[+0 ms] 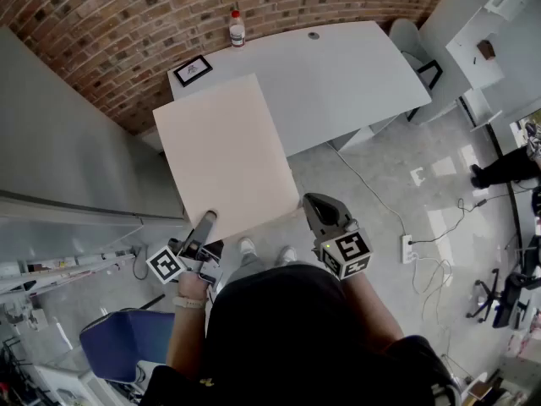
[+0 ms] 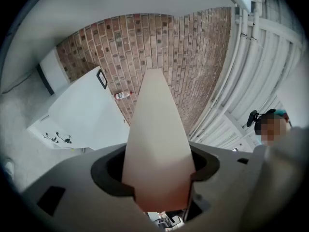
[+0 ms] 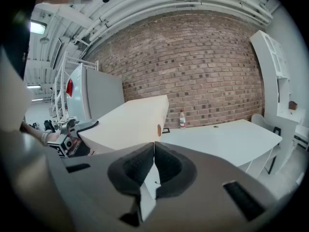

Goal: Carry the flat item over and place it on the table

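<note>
Brick wall (image 1: pixel 169 24) closes the room beyond a white table (image 1: pixel 338 66), which carries a bottle (image 1: pixel 237 29) and a picture frame (image 1: pixel 193 70) ahead of both grippers. The left gripper (image 1: pixel 205 221) clamps the near edge of the flat board (image 1: pixel 224 155), held above the grey floor (image 1: pixel 380 193); the right gripper (image 1: pixel 314 201), jaws together and empty, sits just right of it

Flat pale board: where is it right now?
Head view, centre-left: the flat pale board is clamped at its near edge by the left gripper, held aloft before the white table, not on it.
</note>
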`<state>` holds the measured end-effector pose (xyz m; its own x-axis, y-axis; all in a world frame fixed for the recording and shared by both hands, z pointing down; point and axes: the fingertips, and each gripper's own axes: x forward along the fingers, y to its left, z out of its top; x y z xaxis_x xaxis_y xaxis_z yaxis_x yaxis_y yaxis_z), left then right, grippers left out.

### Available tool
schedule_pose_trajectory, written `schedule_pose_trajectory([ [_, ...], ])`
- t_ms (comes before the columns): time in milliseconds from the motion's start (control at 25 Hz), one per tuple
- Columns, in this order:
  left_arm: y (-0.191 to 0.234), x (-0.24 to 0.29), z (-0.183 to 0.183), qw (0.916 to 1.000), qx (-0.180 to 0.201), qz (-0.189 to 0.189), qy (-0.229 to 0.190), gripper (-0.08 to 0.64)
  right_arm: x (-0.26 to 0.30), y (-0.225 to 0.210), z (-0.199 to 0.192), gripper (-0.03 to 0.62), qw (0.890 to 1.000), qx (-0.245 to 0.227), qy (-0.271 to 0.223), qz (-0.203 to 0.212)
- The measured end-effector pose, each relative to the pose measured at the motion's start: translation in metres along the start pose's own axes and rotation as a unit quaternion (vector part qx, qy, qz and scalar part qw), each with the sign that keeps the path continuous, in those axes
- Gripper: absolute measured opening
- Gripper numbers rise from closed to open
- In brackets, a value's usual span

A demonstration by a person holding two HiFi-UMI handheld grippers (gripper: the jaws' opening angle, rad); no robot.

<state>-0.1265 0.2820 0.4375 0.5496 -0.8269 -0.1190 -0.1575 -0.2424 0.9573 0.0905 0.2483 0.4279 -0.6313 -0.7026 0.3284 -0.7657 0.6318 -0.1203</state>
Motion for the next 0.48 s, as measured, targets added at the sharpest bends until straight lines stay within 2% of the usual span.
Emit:
schedule_pose_trajectory([
  [200, 0.007, 0.002, 0.020, 0.9999, -0.007, 0.009, -0.004, 0.288, 0.009, 0.009, 0.012, 0.012, 1.000, -0.012, -0.006, -0.003],
  [480, 0.017, 0.002, 0.048, 0.9998, -0.019, -0.001, 0.001, 0.288, 0.027, 0.017, 0.019, 0.012, 0.999, -0.024, -0.008, -0.023],
])
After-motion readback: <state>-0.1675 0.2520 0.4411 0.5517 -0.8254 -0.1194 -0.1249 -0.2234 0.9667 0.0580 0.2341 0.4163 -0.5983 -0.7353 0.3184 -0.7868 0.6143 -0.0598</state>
